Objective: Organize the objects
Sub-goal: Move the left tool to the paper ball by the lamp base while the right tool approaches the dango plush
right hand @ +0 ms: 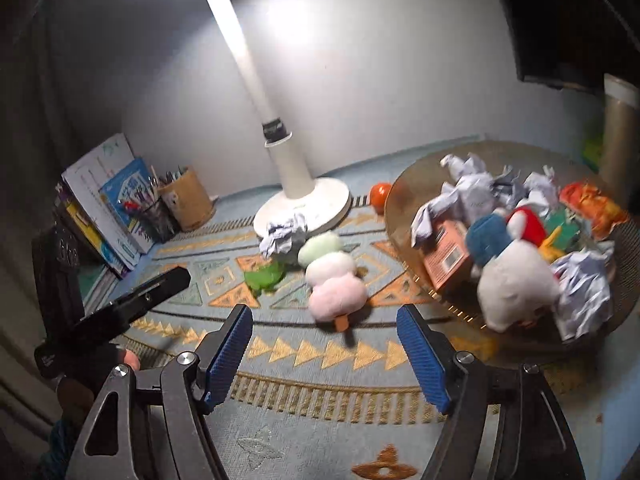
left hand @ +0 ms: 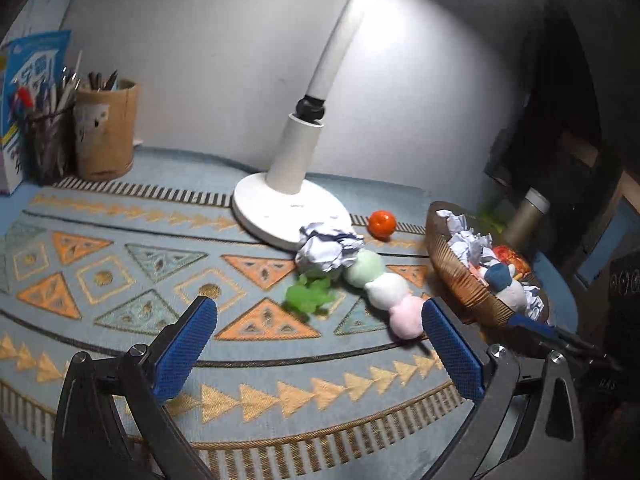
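A plush skewer of green, white and pink balls point(left hand: 384, 292) lies on the patterned cloth, also in the right wrist view point(right hand: 332, 276). A crumpled paper ball point(left hand: 326, 252) point(right hand: 282, 236) and a green crumpled wrapper point(left hand: 308, 296) point(right hand: 264, 276) lie beside it. An orange toy fruit point(left hand: 382, 223) point(right hand: 379, 193) sits behind. A woven basket point(left hand: 460, 280) point(right hand: 416, 184) holds paper balls, a white plush and boxes. My left gripper point(left hand: 318, 348) is open and empty, near the skewer's pink end. My right gripper point(right hand: 324, 356) is open and empty, in front of the skewer.
A white desk lamp base point(left hand: 280, 212) point(right hand: 308, 204) stands behind the objects. Pen holders point(left hand: 106, 132) point(right hand: 186, 200) and books point(right hand: 104, 204) stand at the back left. A metal flask point(left hand: 526, 216) stands behind the basket. The left gripper's body point(right hand: 112, 312) shows at the right wrist view's left.
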A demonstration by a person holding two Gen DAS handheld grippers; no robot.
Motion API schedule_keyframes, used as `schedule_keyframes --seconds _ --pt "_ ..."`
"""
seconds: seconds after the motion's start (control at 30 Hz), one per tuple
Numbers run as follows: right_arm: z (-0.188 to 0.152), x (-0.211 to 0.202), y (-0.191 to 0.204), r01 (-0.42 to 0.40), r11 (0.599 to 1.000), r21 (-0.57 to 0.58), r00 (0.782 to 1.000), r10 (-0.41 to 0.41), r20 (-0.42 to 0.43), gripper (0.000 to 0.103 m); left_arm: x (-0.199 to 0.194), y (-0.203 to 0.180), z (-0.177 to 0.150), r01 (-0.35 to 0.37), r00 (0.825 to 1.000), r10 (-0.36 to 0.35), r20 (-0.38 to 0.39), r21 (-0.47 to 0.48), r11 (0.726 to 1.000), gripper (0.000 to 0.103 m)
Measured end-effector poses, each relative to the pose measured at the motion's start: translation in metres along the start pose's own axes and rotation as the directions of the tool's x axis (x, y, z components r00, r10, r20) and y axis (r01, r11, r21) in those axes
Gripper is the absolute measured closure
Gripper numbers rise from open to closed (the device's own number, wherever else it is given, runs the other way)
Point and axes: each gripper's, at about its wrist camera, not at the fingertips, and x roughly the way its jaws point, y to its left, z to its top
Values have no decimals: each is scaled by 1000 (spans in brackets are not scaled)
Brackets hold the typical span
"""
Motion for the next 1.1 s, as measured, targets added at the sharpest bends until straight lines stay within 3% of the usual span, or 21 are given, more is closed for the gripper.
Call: schedule_keyframes --seconds 0.1,0.2,0.27,0.53,0.8,1.1 --pt "-17 24 2 16 1000 -9 999 -16 -33 30 22 17 -14 11 995 -21 -96 -99 995 2" --pt "-25 39 -3 29 1000 -4 996 -29 -80 30 21 19 -15 19 997 -26 -76 -97 995 2" --pt "-23 38 -9 16 1000 13 998 -15 -59 30 24 19 -17 19 995 -28 -95 -99 995 2" --pt "-22 43 -19 -18 998 57 996 22 -86 29 23 15 -17 -1 995 -7 -101 -76 997 2" --pt "-21 44 -11 20 1000 14 997 -19 -80 29 22 3 -20 -98 992 98 -81 -5 995 2" --pt "-22 43 -1 98 994 -46 994 -100 -52 29 22 -6 -22 -120 989 124 -78 53 991 1"
